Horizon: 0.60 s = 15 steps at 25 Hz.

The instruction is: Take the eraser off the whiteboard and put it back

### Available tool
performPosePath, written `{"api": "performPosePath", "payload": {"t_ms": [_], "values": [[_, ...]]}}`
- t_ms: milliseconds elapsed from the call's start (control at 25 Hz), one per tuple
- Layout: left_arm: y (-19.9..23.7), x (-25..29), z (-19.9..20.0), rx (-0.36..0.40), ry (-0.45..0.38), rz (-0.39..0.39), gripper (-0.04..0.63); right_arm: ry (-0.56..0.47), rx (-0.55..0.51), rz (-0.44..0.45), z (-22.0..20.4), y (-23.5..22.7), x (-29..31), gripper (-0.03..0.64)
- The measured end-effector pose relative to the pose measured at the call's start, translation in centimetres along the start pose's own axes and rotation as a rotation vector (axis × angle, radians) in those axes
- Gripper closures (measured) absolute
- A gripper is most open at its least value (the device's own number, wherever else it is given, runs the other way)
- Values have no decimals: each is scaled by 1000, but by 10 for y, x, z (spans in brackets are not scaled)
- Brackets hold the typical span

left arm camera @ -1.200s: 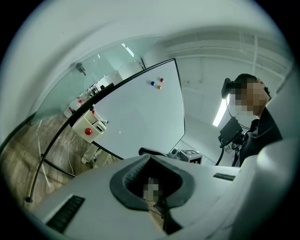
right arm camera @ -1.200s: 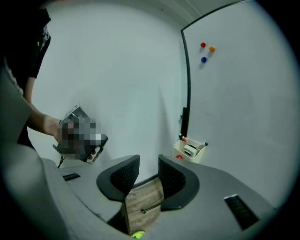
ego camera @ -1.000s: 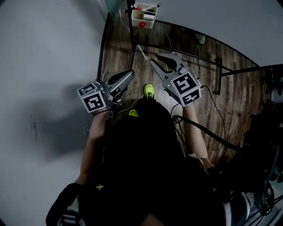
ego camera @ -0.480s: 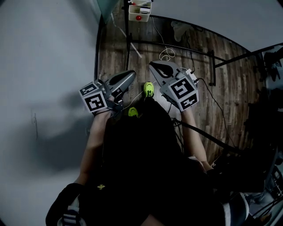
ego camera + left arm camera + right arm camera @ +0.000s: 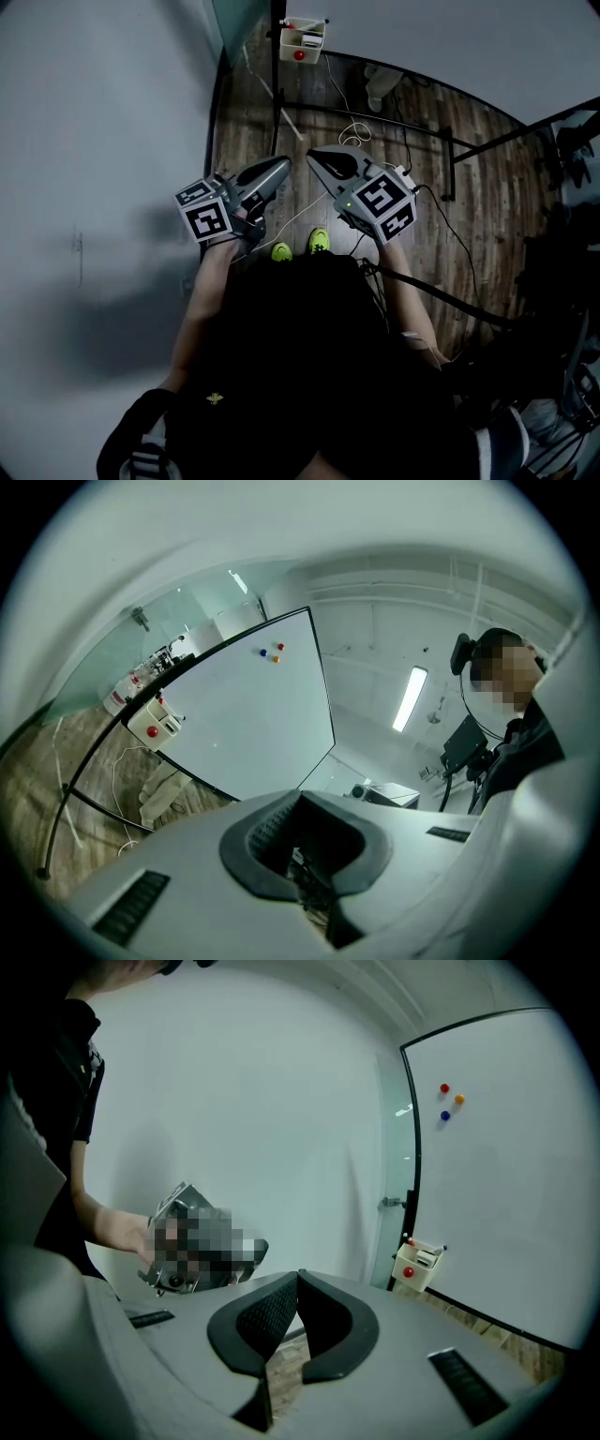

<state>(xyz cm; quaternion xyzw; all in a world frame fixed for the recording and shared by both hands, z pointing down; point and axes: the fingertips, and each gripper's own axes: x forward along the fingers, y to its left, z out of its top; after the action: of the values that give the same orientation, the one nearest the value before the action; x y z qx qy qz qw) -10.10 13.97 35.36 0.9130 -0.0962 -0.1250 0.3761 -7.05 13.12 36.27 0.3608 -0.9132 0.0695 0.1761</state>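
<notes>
The whiteboard (image 5: 450,37) stands ahead on a black frame, also seen in the left gripper view (image 5: 253,714) and the right gripper view (image 5: 506,1194). A small white holder box (image 5: 302,39) with a red knob hangs at its lower corner (image 5: 155,726) (image 5: 418,1262); I cannot make out the eraser. My left gripper (image 5: 281,161) (image 5: 300,795) is shut with nothing in it. My right gripper (image 5: 312,153) (image 5: 299,1273) is shut and empty as well. Both are held in mid-air well short of the board.
Three small magnets (image 5: 272,652) (image 5: 450,1101) stick high on the board. Cables (image 5: 352,131) and a pale cloth (image 5: 380,80) lie on the wooden floor by the stand's legs. A plain wall is at the left (image 5: 103,141), dark equipment at the right (image 5: 562,281).
The right gripper's jaws were apart a second ago and have closed. Both grippers moved forward toward the board, and the person's feet have shifted.
</notes>
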Motion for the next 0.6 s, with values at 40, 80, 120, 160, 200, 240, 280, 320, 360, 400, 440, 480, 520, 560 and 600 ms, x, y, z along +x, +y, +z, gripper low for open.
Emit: {"api": "performPosePath", "payload": {"t_ms": [40,80,120,160,200,240,280,320,360,400,440,480,520,560,600], "values": [[-4,2,1,3,-6,-3,578,-1,-11,-2,3,0,-3,600],[-7,3,1,8,-7,-7,578,-5,-18,-6,6,-1,-5,600],[-9,5,1,15,-3,-10,578,-10,-23,-11,8,-2,-6,600],[-9,6,1,20,3,-12,578,-14,-26,-17,8,-3,-7,600],[-9,7,-1,23,9,-13,578,-17,-27,-23,8,-4,-8,600],[-9,7,-2,23,12,-14,578,-18,-27,-28,7,-4,-8,600],[-9,7,-3,22,14,-15,578,-19,-26,-32,6,-4,-9,600],[-9,7,-5,20,15,-15,578,-19,-23,-34,4,-3,-9,600],[-9,6,-6,17,16,-14,578,-18,-21,-34,3,-3,-9,600],[-9,6,-7,15,17,-14,578,-17,-19,-34,3,-2,-9,600],[-9,6,-7,13,19,-15,578,-17,-18,-35,2,-2,-9,600],[-10,6,-8,13,23,-16,578,-18,-17,-38,3,-2,-10,600],[-10,6,-8,13,27,-17,578,-19,-16,-40,3,-2,-10,600],[-10,6,-7,14,30,-19,578,-21,-16,-43,4,-3,-10,600],[-10,6,-7,15,31,-20,578,-23,-16,-45,5,-3,-10,600]]}}
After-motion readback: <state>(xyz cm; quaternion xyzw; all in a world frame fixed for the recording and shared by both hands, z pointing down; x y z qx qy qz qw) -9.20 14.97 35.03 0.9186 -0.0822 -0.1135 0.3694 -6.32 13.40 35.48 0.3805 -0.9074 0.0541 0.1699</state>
